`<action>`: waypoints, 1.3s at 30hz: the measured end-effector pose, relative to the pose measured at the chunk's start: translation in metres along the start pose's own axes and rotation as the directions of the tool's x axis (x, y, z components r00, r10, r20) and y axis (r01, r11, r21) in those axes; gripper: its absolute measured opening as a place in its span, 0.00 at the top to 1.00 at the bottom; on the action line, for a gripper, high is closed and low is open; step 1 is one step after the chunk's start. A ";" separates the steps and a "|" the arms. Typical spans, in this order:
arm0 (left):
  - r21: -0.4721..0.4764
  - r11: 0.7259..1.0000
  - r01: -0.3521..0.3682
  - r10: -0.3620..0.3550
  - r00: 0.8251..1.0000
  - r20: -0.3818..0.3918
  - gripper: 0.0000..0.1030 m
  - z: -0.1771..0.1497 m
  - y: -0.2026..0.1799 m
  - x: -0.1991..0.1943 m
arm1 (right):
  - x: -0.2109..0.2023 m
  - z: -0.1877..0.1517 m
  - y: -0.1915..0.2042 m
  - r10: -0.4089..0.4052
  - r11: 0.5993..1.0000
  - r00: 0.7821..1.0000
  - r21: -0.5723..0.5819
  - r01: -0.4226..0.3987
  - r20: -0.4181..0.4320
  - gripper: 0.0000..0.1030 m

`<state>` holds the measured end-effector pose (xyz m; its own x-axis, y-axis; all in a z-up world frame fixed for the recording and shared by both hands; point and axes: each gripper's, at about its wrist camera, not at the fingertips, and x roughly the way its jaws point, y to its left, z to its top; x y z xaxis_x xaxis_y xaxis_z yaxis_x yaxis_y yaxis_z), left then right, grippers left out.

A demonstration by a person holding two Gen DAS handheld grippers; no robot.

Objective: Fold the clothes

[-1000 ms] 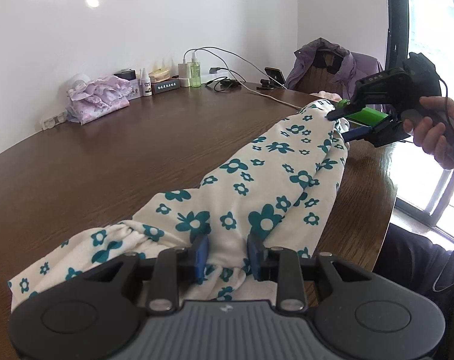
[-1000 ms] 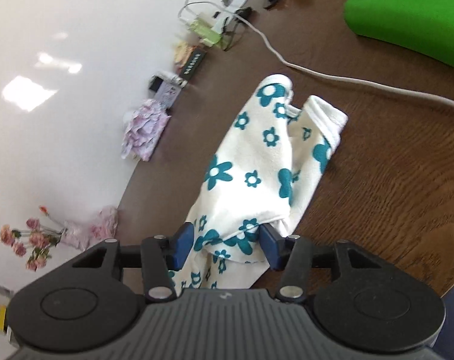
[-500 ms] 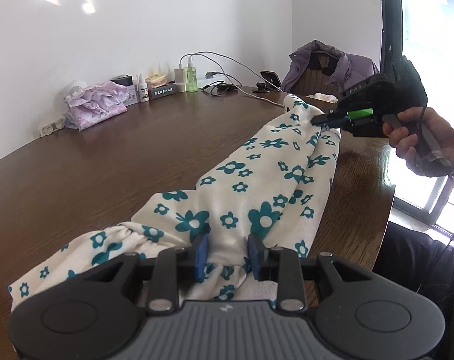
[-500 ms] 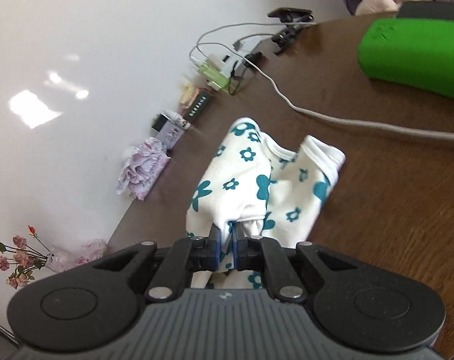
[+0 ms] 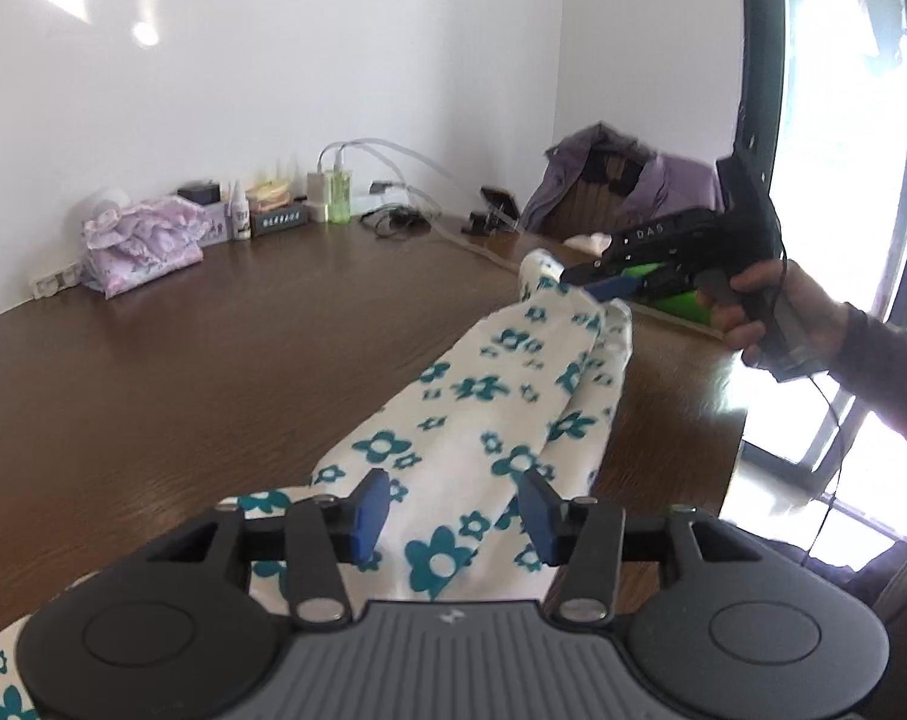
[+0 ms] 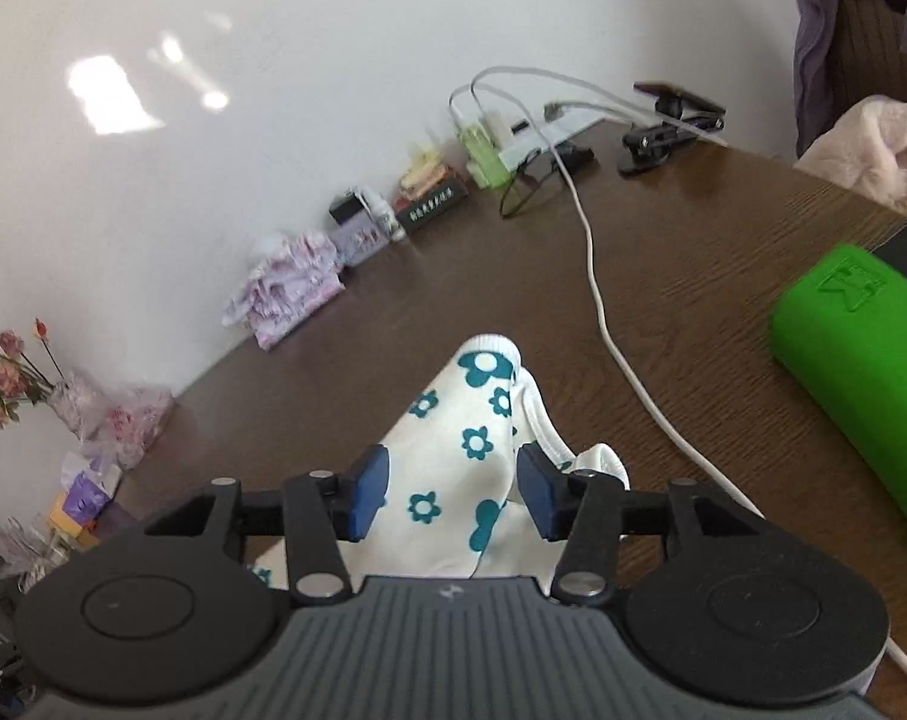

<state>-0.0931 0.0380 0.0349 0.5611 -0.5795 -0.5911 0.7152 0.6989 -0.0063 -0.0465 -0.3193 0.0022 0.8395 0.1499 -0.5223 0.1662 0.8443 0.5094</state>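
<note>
Floral garment (image 5: 489,420) stretched along the brown counter (image 5: 213,372), both grips letting go.

Left hand-held gripper (image 5: 453,510) and right hand-held gripper (image 6: 450,492), clamped on the cloth a moment ago, are opening; fabric lies loose between their pads, probably laid down for the next fold.

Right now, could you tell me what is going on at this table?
A person is folding a white garment with teal flowers on the brown table. The left gripper and the right gripper are each at one end of it. Both sets of jaws are opening, with fabric between them.
</note>
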 end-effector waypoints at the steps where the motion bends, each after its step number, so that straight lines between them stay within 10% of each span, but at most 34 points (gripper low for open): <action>1: -0.008 1.000 -0.029 0.029 0.999 -0.017 0.63 -0.004 0.002 0.007 | 0.007 -0.001 -0.001 -0.032 0.999 0.999 -0.011 0.032 -0.003 0.87; 4: -0.074 0.997 -0.032 0.032 0.999 0.002 0.64 -0.016 0.011 0.007 | 0.012 -0.009 -0.005 -0.114 0.993 0.993 -0.034 0.114 0.008 1.00; 14: -0.090 0.996 0.027 -0.031 0.999 -0.044 0.64 -0.013 0.024 -0.015 | -0.068 -0.059 -0.005 -0.145 0.986 0.989 -0.088 0.142 -0.028 0.97; 19: -0.067 0.992 0.111 -0.097 0.977 0.188 0.51 0.043 -0.014 -0.036 | -0.097 -0.021 -0.041 0.113 0.991 0.991 0.076 -0.108 -0.070 0.34; 27: 0.079 0.961 0.266 -0.267 0.964 0.009 0.66 0.077 -0.133 0.089 | -0.034 0.034 -0.060 0.111 0.990 0.965 0.113 -0.086 -0.236 0.36; 29: 0.083 0.960 0.267 -0.265 0.964 -0.029 0.66 0.074 -0.139 0.104 | -0.020 0.036 -0.058 0.151 0.986 0.946 0.111 -0.123 -0.288 0.57; 30: 0.086 0.963 0.257 -0.253 0.966 -0.046 0.65 0.072 -0.141 0.111 | -0.015 0.034 -0.057 0.181 0.982 0.933 0.107 -0.155 -0.311 0.95; 36: 0.052 0.961 0.271 -0.268 0.961 -0.068 0.63 0.062 -0.132 0.125 | -0.040 0.013 -0.057 0.102 0.994 0.955 -0.013 -0.110 -0.277 0.90; 39: 0.038 0.961 0.273 -0.269 0.959 -0.088 0.63 0.072 -0.129 0.125 | -0.049 0.021 -0.053 0.102 0.991 0.963 -0.063 -0.121 -0.249 0.70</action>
<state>-0.0859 -0.1547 0.0197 0.3088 -0.7068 -0.6364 0.8568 0.4973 -0.1366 -0.0849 -0.3820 0.0155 0.6970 0.3585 -0.6210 0.0303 0.8506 0.5250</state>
